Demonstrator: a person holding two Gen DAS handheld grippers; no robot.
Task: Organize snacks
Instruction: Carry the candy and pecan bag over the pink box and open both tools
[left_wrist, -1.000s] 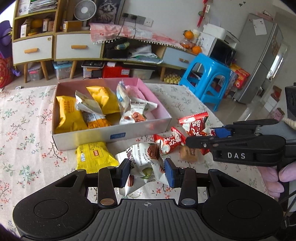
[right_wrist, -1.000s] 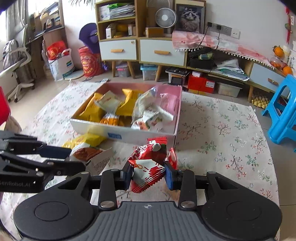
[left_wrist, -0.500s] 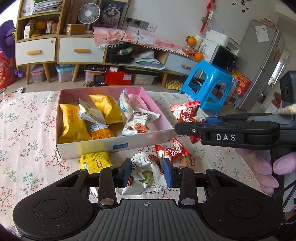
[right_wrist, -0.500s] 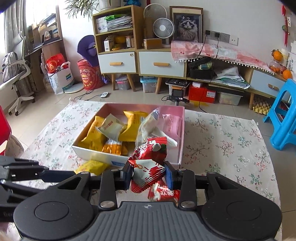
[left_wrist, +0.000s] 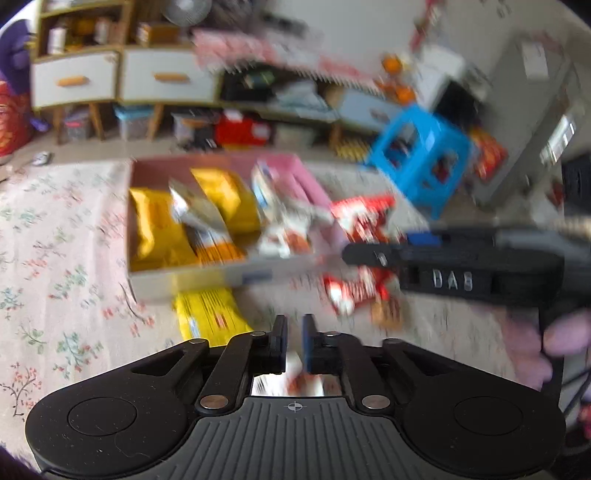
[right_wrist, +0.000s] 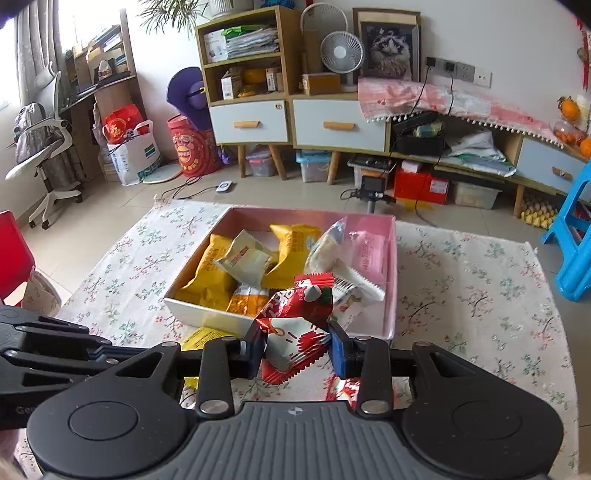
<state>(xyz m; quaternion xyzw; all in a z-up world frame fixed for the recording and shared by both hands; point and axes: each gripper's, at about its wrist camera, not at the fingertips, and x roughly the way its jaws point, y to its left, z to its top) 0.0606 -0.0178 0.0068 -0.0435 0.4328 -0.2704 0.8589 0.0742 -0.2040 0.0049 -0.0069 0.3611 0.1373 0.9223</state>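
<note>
A pink box (right_wrist: 391, 258) of snack packets stands on the floral cloth; it also shows in the blurred left wrist view (left_wrist: 144, 284). My right gripper (right_wrist: 296, 349) is shut on a red and white snack packet (right_wrist: 295, 328), held above the box's near right corner; this packet shows in the left wrist view (left_wrist: 364, 218). My left gripper (left_wrist: 294, 345) has its fingers nearly together on a white snack packet (left_wrist: 301, 382), seen only below the fingers. A yellow packet (left_wrist: 210, 317) and red packets (left_wrist: 351, 291) lie on the cloth in front of the box.
Cabinets with drawers (right_wrist: 251, 122) and storage bins line the far wall. A blue stool (right_wrist: 576, 236) stands at the right, a red chair (right_wrist: 13, 258) at the left. The table's far edge (right_wrist: 192, 203) lies beyond the box.
My left gripper has closed much narrower on the white packet and is moving, blurring its view. My right gripper has risen and moved toward the box with the red packet.
</note>
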